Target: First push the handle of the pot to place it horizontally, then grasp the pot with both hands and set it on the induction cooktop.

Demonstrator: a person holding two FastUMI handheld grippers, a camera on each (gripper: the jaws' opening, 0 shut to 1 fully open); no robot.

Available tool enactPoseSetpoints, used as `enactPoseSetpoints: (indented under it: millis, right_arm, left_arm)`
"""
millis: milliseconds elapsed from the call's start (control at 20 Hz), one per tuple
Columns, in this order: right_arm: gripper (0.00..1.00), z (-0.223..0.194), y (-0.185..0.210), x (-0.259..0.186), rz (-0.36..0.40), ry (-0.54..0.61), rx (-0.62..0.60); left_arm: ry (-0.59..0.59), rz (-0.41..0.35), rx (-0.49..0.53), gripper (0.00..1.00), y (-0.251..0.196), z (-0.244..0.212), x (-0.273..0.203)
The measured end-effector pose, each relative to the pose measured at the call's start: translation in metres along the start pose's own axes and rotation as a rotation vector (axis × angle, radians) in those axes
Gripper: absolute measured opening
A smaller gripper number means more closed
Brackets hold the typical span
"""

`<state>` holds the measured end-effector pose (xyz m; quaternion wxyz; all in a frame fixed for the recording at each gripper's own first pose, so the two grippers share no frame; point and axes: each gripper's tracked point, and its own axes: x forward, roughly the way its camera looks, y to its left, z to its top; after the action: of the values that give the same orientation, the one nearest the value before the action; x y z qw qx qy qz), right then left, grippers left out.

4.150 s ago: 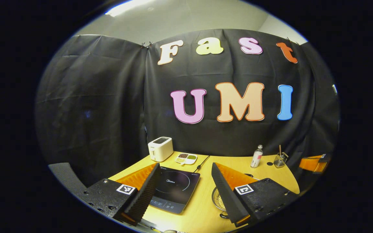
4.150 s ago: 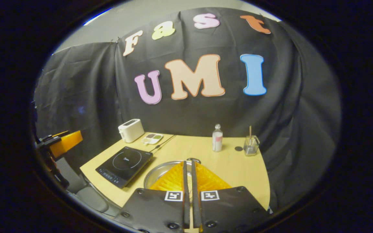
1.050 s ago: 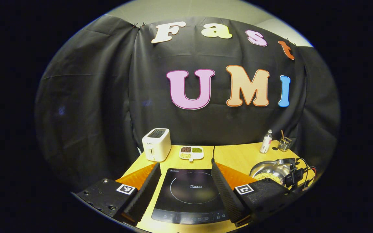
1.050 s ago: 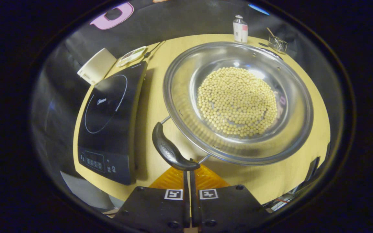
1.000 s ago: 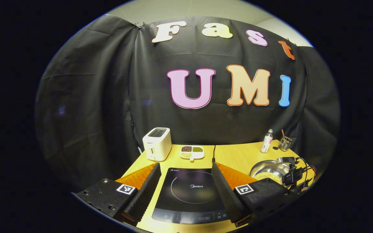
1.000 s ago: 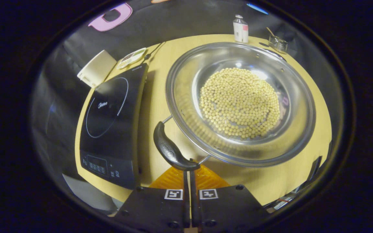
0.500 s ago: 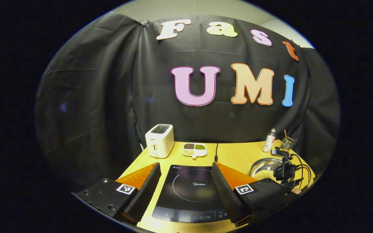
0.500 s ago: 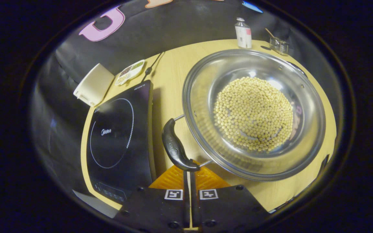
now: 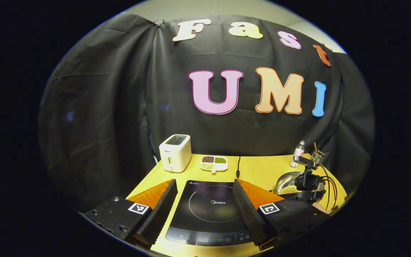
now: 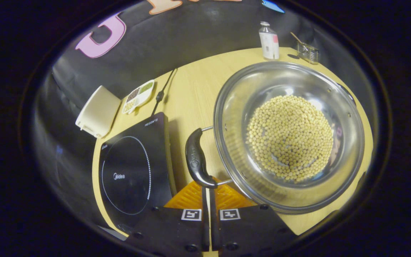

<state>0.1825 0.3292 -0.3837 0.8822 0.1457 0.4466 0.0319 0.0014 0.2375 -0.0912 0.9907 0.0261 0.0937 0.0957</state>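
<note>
Your stainless steel pot [image 10: 291, 89] sits on the wooden bench [image 10: 191, 92], just to the right of the induction cooktop [image 10: 134, 167] in the right gripper view, with a narrow strip of bare bench between them. A heap of yellow soybeans [image 10: 290, 137] covers the pot's bottom. Its black handle [image 10: 195, 159] sticks out from the rim on two metal wires toward the cooktop, lying roughly level over that strip of bench. Your right hand-held gripper [image 10: 209, 191] has its fingers pressed together with nothing between them, and their tips meet the near end of the handle from below in that view. Your left hand-held gripper [image 9: 203, 194] is spread wide and holds nothing; it hangs above the cooktop, whose round cooking ring shows between the two fingers in the left gripper view. From there you see the pot [image 9: 287, 180] off to the right, partly hidden behind the right hand-held gripper's camera and cables. At the back of the bench stand a white toaster [image 9: 175, 152], a small divided dish of beans [image 9: 213, 163] beside it, and the cooktop's black power cord [image 9: 238, 166]. Farther right, near the booth wall, are a small clear bottle [image 10: 269, 42] and a glass cup holding a stick [image 10: 307, 51].
</note>
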Motion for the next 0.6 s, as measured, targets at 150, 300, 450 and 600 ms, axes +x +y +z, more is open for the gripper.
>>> enactPoseSetpoints:
  millis: [150, 300, 450, 600]
  right_arm:
    - [0.0, 0.007, -0.001, 0.003, -0.007, -0.009, 0.012]
    - [0.0, 0.014, -0.004, 0.003, -0.012, -0.018, 0.003]
    - [0.04, 0.014, -0.006, -0.009, 0.001, -0.034, -0.027]
    - [0.2, 0.015, -0.009, -0.034, 0.034, -0.053, -0.063]
  left_arm:
    - [0.006, 0.003, 0.008, 0.96, -0.001, 0.0, 0.003]
    - [0.006, -0.005, 0.007, 0.93, -0.004, 0.002, 0.004]
    - [0.005, -0.027, 0.004, 0.93, -0.01, 0.001, 0.004]
    - [0.005, -0.061, 0.002, 0.96, -0.018, 0.001, 0.006]
